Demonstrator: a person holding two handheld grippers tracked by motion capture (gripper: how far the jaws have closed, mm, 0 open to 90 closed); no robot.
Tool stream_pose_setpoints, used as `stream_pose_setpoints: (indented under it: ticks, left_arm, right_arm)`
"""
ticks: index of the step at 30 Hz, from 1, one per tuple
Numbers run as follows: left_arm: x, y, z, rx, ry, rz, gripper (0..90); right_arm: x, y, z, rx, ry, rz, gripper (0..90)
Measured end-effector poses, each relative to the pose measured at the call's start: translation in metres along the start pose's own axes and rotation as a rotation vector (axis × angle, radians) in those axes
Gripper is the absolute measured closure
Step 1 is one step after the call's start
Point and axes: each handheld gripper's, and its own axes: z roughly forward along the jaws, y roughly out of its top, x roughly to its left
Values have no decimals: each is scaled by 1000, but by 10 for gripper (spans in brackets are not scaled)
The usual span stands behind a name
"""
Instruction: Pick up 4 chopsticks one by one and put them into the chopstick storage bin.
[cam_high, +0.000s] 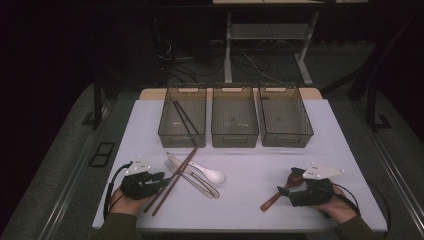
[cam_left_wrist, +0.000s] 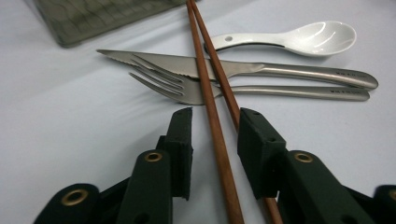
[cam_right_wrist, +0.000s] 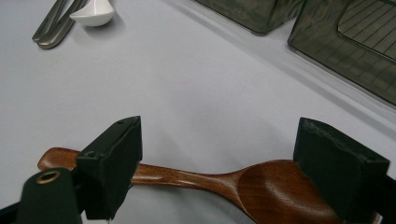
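A pair of brown chopsticks (cam_high: 176, 176) lies slantwise on the white table (cam_high: 250, 160), crossing a steel fork (cam_left_wrist: 163, 83) and knife (cam_left_wrist: 280, 72). Just beyond them rests a white ceramic spoon (cam_left_wrist: 317, 37). My left gripper (cam_high: 161, 179) is open at the chopsticks' near end. In the left gripper view the left gripper (cam_left_wrist: 215, 116) straddles the chopsticks (cam_left_wrist: 204, 70), which run between its jaws. A wooden spoon (cam_high: 276, 195) lies at the front right. My right gripper (cam_right_wrist: 224, 140) is wide open low over the wooden spoon (cam_right_wrist: 266, 186), one jaw near the handle and one by the bowl.
Three grey-brown bins stand in a row at the back: the left bin (cam_high: 182, 136) holds dark chopsticks (cam_high: 184, 120), with the middle bin (cam_high: 235, 137) and right bin (cam_high: 289, 138) beside it. Bare tabletop lies between the two cutlery groups.
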Motion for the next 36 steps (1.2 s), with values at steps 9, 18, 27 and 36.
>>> stream_pose_setpoints:
  ticks: [9, 18, 27, 36]
  left_arm:
    - [-2, 0, 10, 67, 1, 25, 722]
    - [-5, 2, 12, 83, 42, 56, 782]
    - [-6, 3, 13, 89, 61, 34, 814]
    - [-6, 4, 13, 89, 66, 22, 830]
  right_arm:
    - [0, 0, 0, 4, -2, -2, 154]
    - [0, 0, 1, 12, -3, 0, 154]
    - [0, 0, 1, 12, -2, -3, 154]
    - [1, -1, 1, 12, 2, -4, 154]
